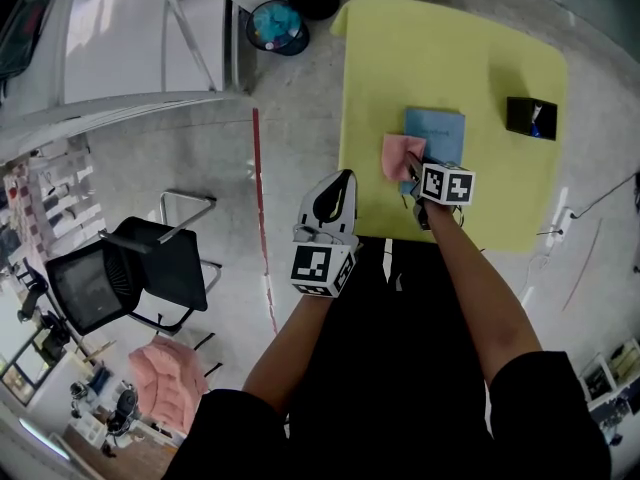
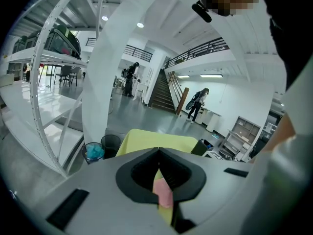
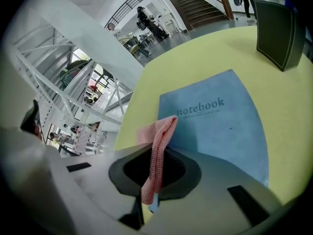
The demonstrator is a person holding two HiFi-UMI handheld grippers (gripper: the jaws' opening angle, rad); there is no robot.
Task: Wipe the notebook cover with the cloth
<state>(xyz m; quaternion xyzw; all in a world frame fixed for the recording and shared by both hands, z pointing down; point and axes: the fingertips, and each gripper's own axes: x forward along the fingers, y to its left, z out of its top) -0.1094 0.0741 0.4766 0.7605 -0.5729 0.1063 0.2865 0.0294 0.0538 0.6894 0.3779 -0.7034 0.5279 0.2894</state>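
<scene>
Right gripper (image 3: pixel 155 168) pinching pink cloth (image 3: pixel 159 141). Cloth hangs over near-left corner of blue notebook (image 3: pixel 220 126), probably touching cover. Notebook flat on yellow table (image 1: pixel 450 48); black box (image 1: pixel 530 118) well apart. Left gripper (image 1: pixel 342 183) jaws pressed together, empty, near table edge.

A yellow table (image 1: pixel 500 58) stands on a grey floor (image 1: pixel 300 138) with a red line (image 1: pixel 257 168), a black chair (image 1: pixel 150 268) well to its left. Bins (image 1: pixel 278 26) stand near its far-left corner, with white shelving (image 2: pixel 44 97) and stairs (image 2: pixel 161 89) beyond.
</scene>
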